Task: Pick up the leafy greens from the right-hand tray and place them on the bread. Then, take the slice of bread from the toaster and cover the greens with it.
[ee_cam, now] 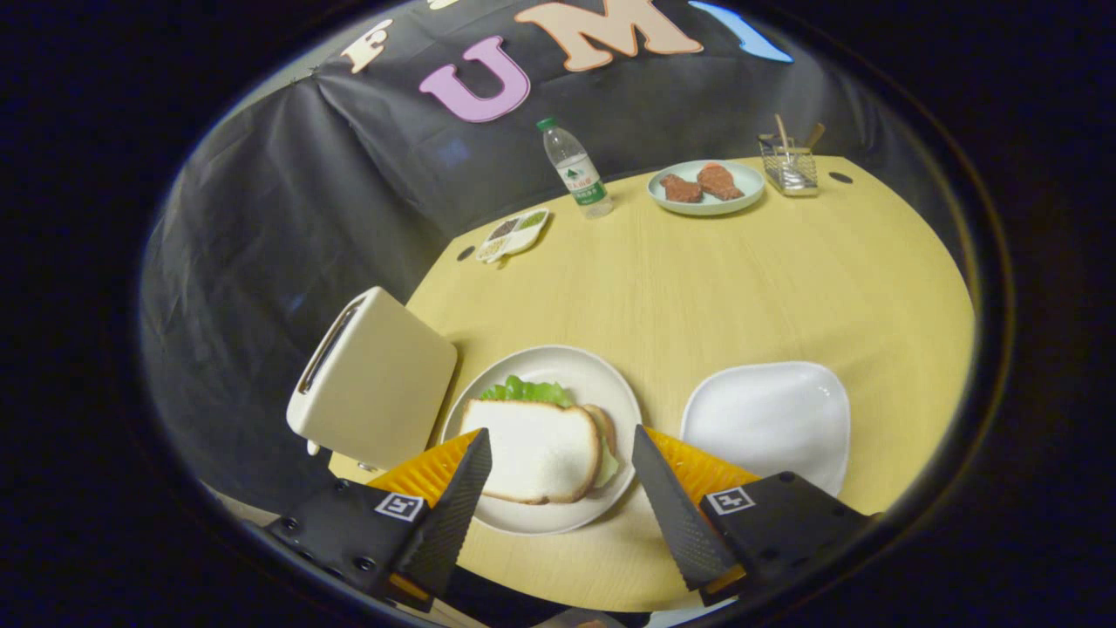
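White bread (536, 449) covers the greens (527, 391) on the plate (602, 384), at twelve o'clock from the gripper (558, 449), fingers apart.

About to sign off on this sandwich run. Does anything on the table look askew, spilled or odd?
Little stands out. The top bread slice sits skewed on the round plate, leaving greens poking out beyond it. The gripper hangs open above, holding nothing. No spills.

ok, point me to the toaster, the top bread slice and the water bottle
toaster (384, 384), gripper view, on its broad side panel.
top bread slice (532, 449), gripper view, middle of its face.
water bottle (577, 170), gripper view, on its label.
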